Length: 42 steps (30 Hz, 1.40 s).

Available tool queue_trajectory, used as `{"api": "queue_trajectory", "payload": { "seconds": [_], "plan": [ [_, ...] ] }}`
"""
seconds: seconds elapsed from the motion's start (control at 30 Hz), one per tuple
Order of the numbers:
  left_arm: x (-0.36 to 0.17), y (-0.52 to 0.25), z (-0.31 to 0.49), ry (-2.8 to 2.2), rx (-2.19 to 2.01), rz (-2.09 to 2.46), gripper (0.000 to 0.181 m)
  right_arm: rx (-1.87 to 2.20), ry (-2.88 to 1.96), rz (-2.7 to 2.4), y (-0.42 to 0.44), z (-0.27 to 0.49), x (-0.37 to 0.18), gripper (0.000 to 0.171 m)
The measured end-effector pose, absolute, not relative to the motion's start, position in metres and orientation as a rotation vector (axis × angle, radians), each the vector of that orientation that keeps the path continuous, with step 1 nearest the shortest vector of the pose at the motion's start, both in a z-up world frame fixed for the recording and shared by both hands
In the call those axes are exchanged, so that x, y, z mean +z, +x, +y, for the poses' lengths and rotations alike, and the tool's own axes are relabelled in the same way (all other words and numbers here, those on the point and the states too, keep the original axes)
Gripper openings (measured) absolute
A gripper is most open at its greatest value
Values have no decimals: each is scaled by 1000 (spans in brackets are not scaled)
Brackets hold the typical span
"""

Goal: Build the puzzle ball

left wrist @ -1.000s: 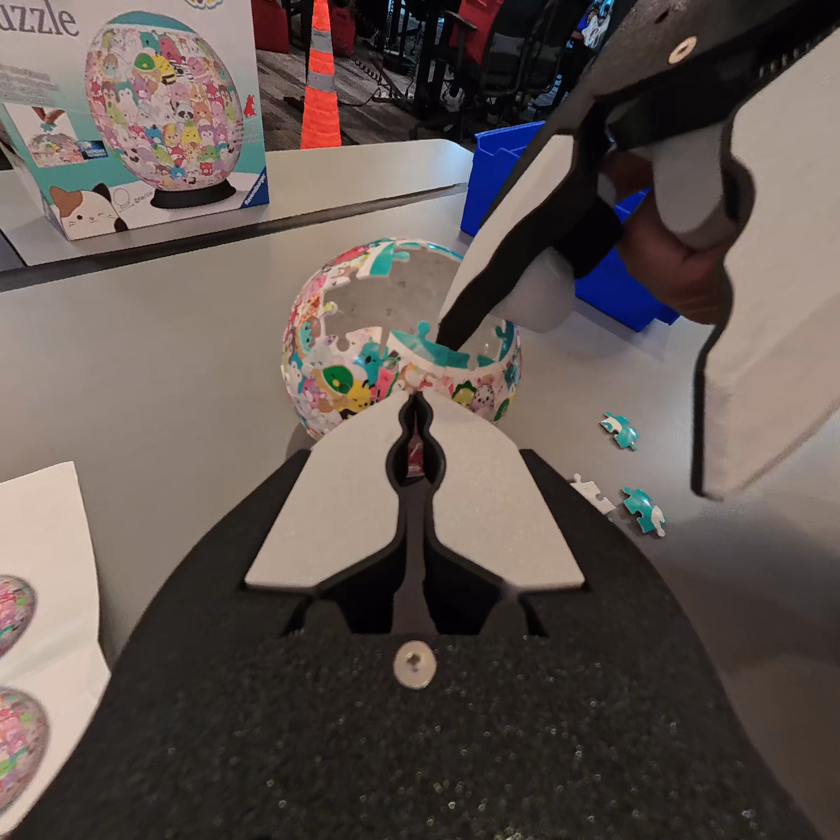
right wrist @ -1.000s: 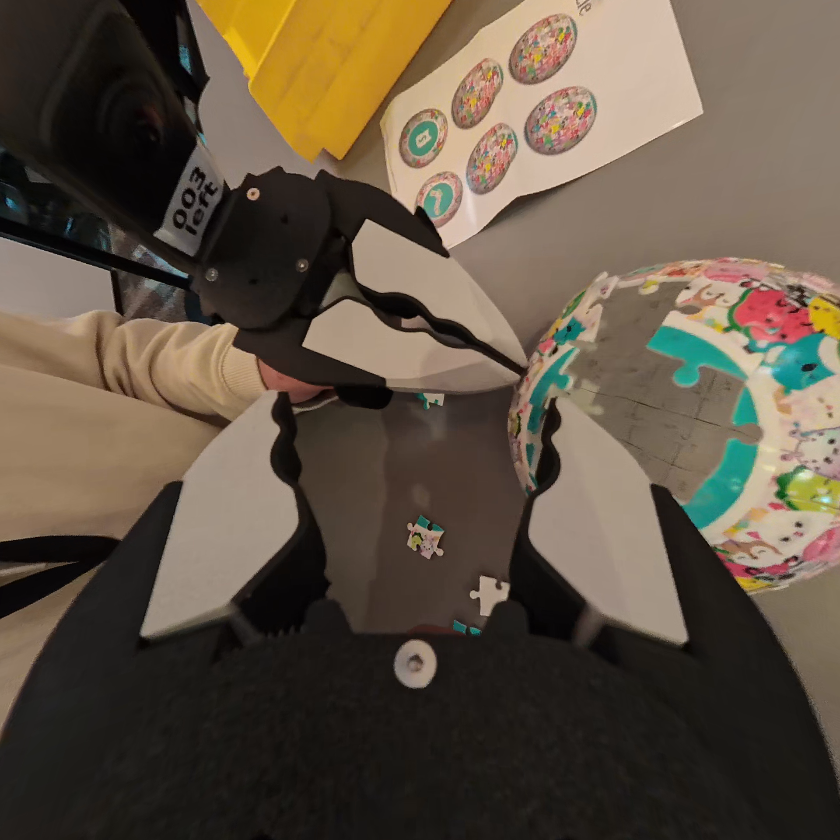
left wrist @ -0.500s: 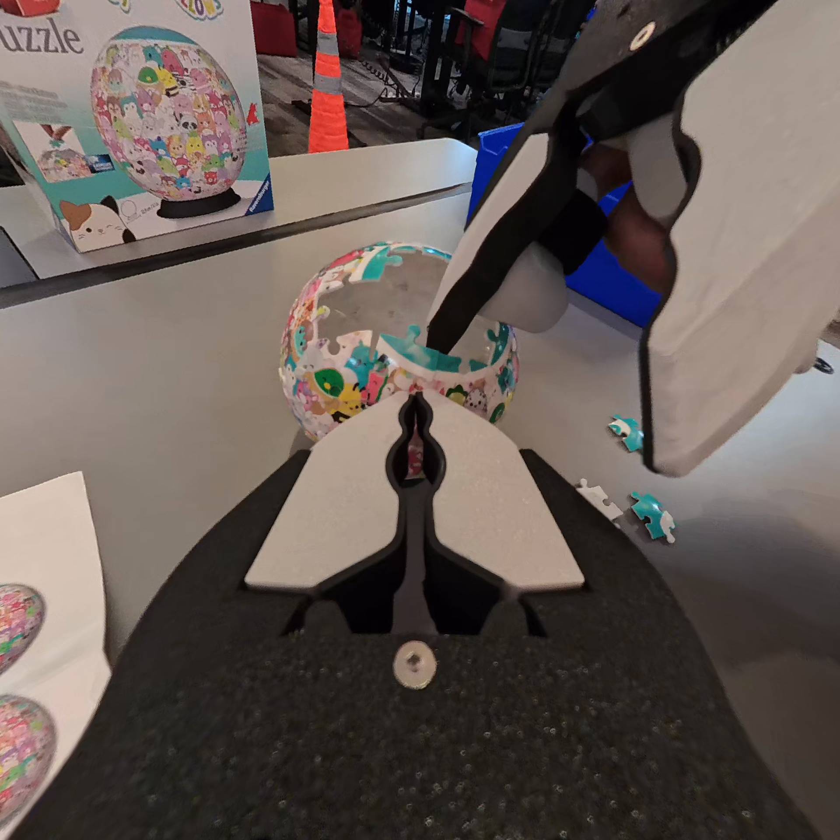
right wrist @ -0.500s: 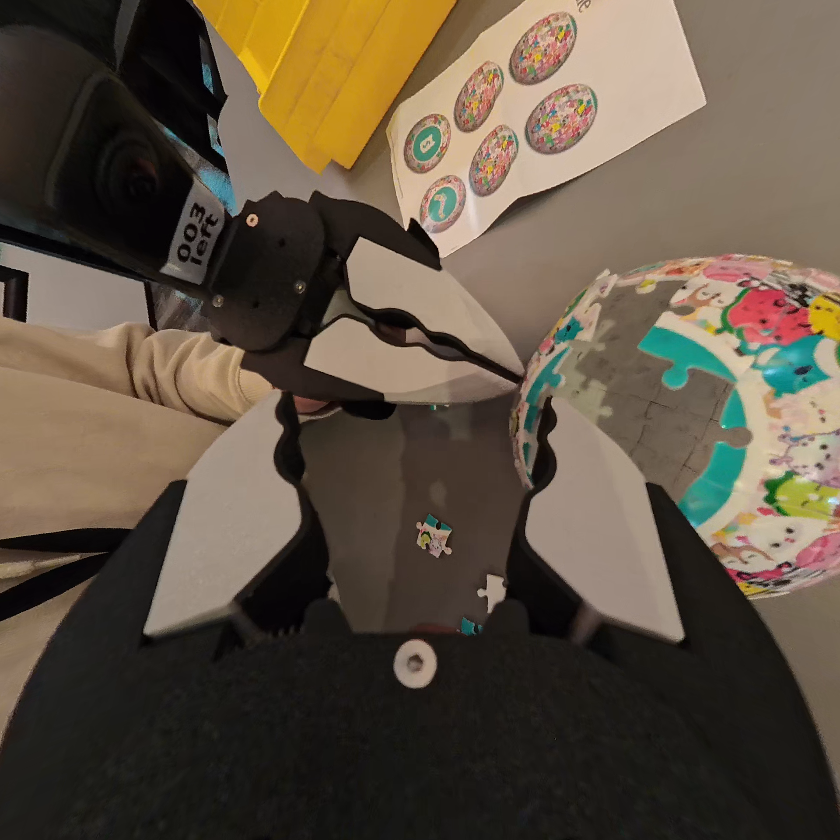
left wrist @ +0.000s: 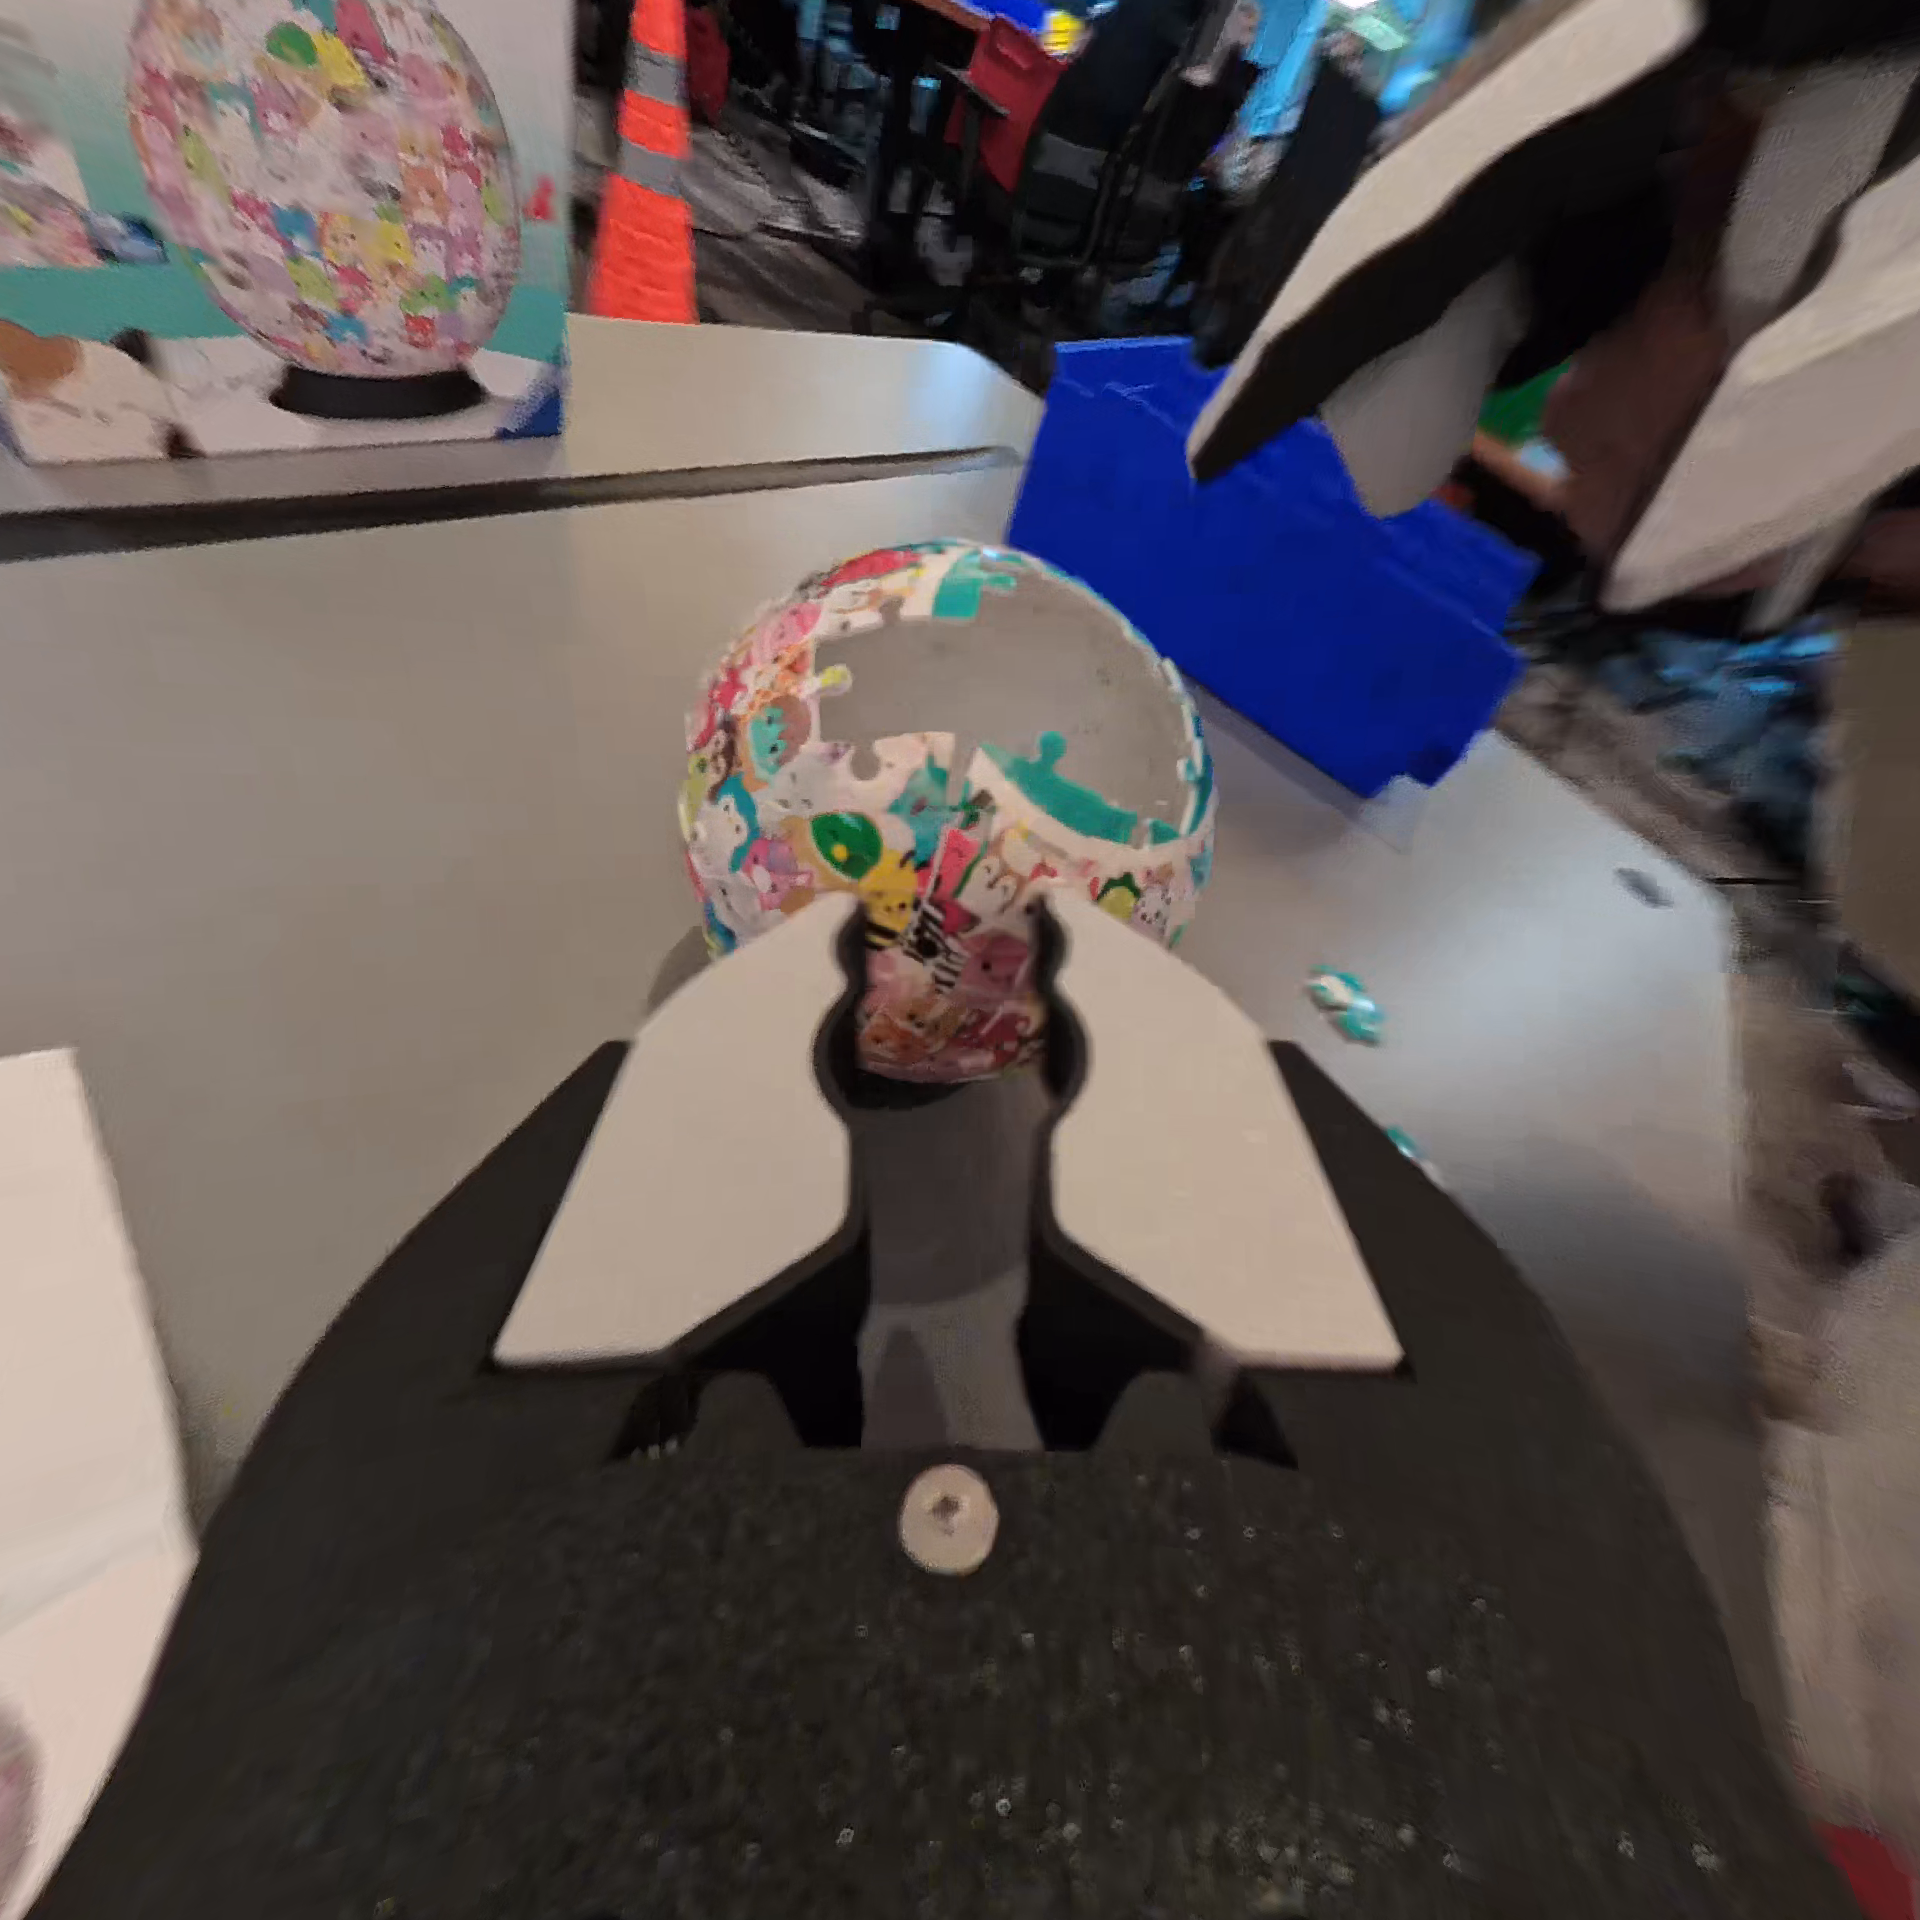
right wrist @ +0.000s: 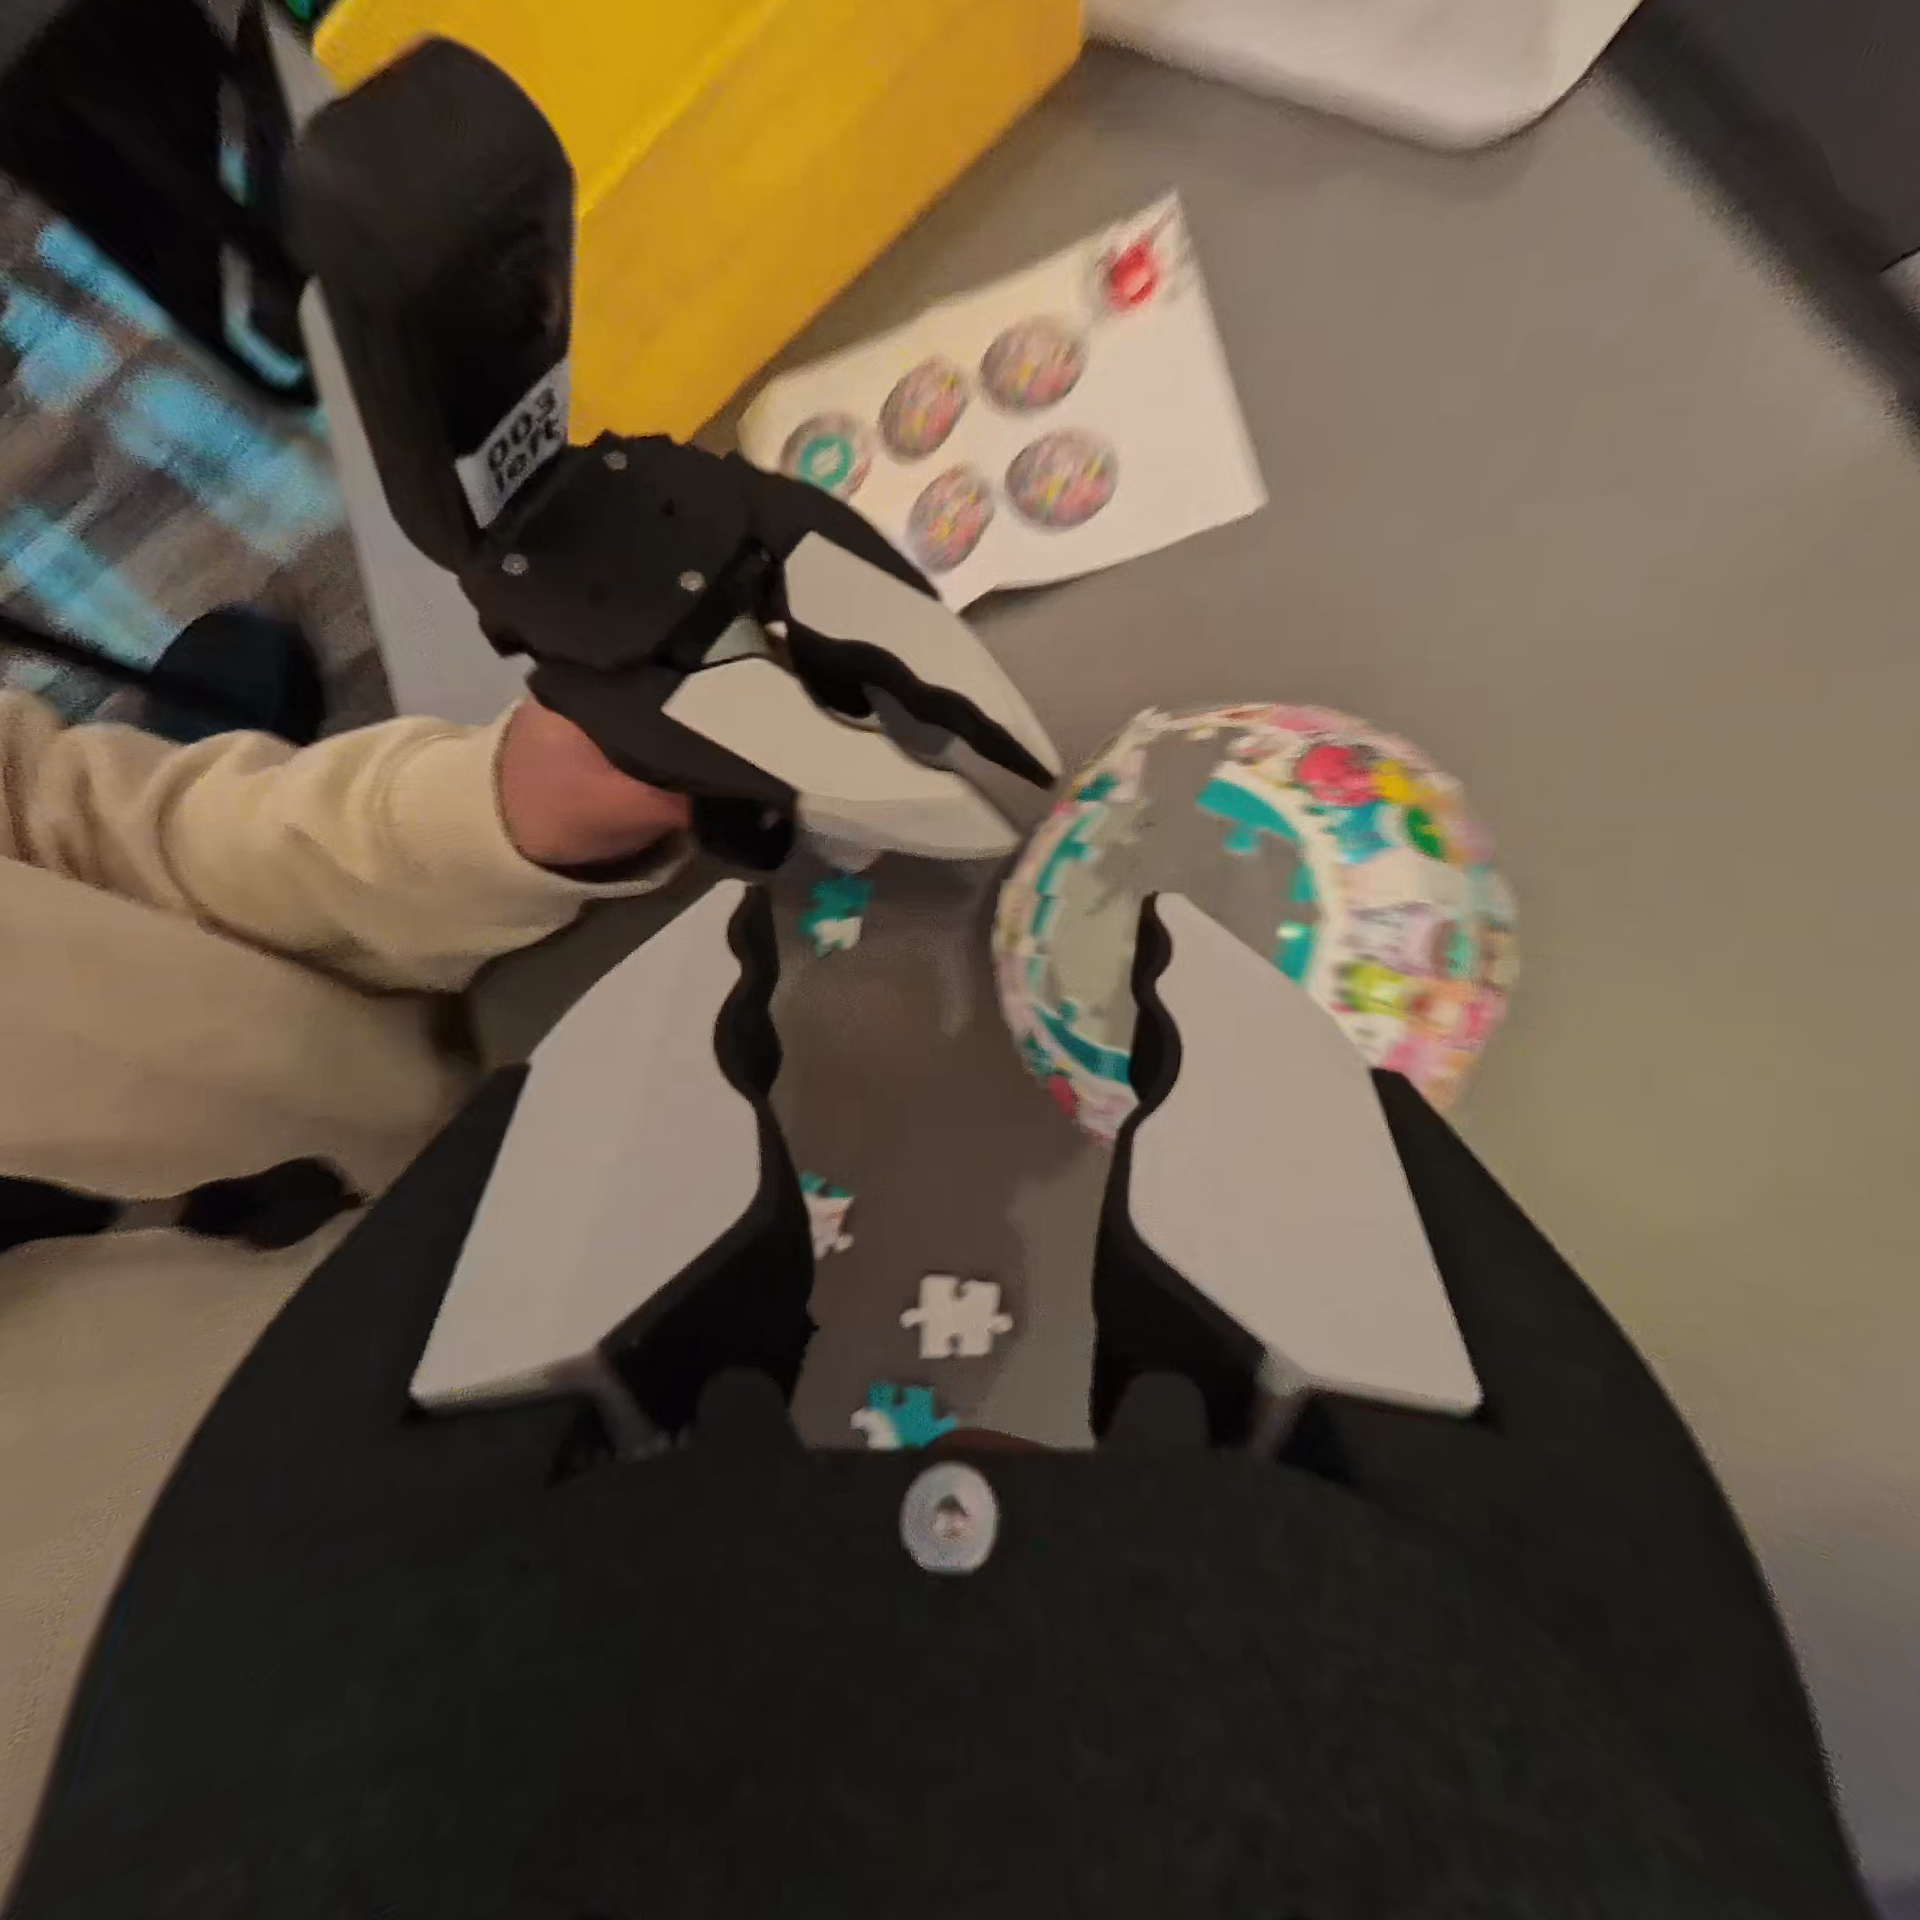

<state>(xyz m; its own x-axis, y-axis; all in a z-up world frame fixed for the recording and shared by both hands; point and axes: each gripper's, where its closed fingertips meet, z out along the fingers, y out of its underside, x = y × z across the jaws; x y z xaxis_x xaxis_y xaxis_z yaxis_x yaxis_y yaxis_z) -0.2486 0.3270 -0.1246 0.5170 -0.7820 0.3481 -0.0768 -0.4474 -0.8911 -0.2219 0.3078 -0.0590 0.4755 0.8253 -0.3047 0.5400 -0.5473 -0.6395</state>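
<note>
The puzzle ball (left wrist: 790,790) stands on the grey table, colourful, with a large gap at its top that shows its grey inside. My left gripper (left wrist: 945,920) is open, its tips just in front of the ball's lower side, with nothing between them. The right gripper (left wrist: 1408,530) hangs above and to the right of the ball, clear of it. In the right wrist view my right gripper (right wrist: 951,914) is open and empty above the table, the ball (right wrist: 1351,883) to its right, and the left gripper (right wrist: 1029,816) at the ball's edge. Loose pieces (right wrist: 956,1314) lie below.
A blue bin (left wrist: 1247,582) stands behind the ball at the right. The puzzle box (left wrist: 281,208) stands on the far table. A yellow bin (right wrist: 779,156) and a printed sheet (right wrist: 1018,416) lie beyond the left gripper. More teal pieces (left wrist: 1345,1003) lie right of the ball. A sleeved arm (right wrist: 260,831) holds the left gripper. The left gripper's tips are roughly 8 cm from the right gripper's.
My left gripper has gone from shut to open at the ball. My right gripper has lifted up and back, its finger out of the ball's gap. The view is blurred by motion.
</note>
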Motion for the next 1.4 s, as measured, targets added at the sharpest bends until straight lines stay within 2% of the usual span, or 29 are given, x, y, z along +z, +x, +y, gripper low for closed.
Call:
{"api": "queue_trajectory", "payload": {
  "seconds": [0.03, 0.07, 0.13, 0.17, 0.2, 0.23, 0.33, 0.6, 0.7, 0.77, 0.9, 0.97, 1.1, 1.23, 1.4],
  "plan": [
    [-126, -248, 326, -1866, -1106, 722, 48, 780, -2211, -1077, -210, 317, -59, 73],
    [-128, -248, 324, -1876, -1243, 748, 66, 719, -2167, -1008, -195, 327, -64, 87],
    [-137, -253, 323, -1905, -1434, 810, 89, 684, -2188, -883, -164, 332, -94, 99],
    [-147, -256, 327, -1945, -1444, 841, 108, 749, -2225, -812, -155, 327, -112, 111],
    [-155, -257, 331, -1963, -1432, 889, 119, 861, -2247, -724, -153, 322, -126, 120],
    [-159, -256, 335, -1954, -1413, 934, 119, 993, -2253, -653, -156, 315, -137, 120],
    [-164, -238, 334, -1951, -1435, 1067, 136, 1227, -2211, -540, -172, 310, -152, 124],
    [-174, -219, 319, -2001, -1365, 1098, 137, 1451, -2047, -475, -185, 332, -133, 134],
    [-179, -222, 312, -2023, -1335, 1066, 128, 1541, -2013, -466, -182, 346, -131, 130],
    [-180, -224, 315, -2032, -1325, 1038, 133, 1553, -2017, -437, -175, 350, -132, 129],
    [-180, -225, 323, -2053, -1318, 1020, 133, 1527, -2062, -378, -164, 331, -144, 129],
    [-178, -222, 317, -2056, -1331, 1033, 126, 1626, -2014, -359, -172, 322, -138, 127],
    [-180, -220, 302, -2079, -1277, 1054, 132, 1652, -1972, -340, -178, 333, -135, 127],
    [-181, -223, 288, -2080, -1271, 1040, 118, 1714, -1967, -379, -180, 351, -134, 127],
    [-177, -233, 307, -2070, -1274, 882, 106, 1719, -2018, -431, -170, 345, -135, 123]
  ]
}}
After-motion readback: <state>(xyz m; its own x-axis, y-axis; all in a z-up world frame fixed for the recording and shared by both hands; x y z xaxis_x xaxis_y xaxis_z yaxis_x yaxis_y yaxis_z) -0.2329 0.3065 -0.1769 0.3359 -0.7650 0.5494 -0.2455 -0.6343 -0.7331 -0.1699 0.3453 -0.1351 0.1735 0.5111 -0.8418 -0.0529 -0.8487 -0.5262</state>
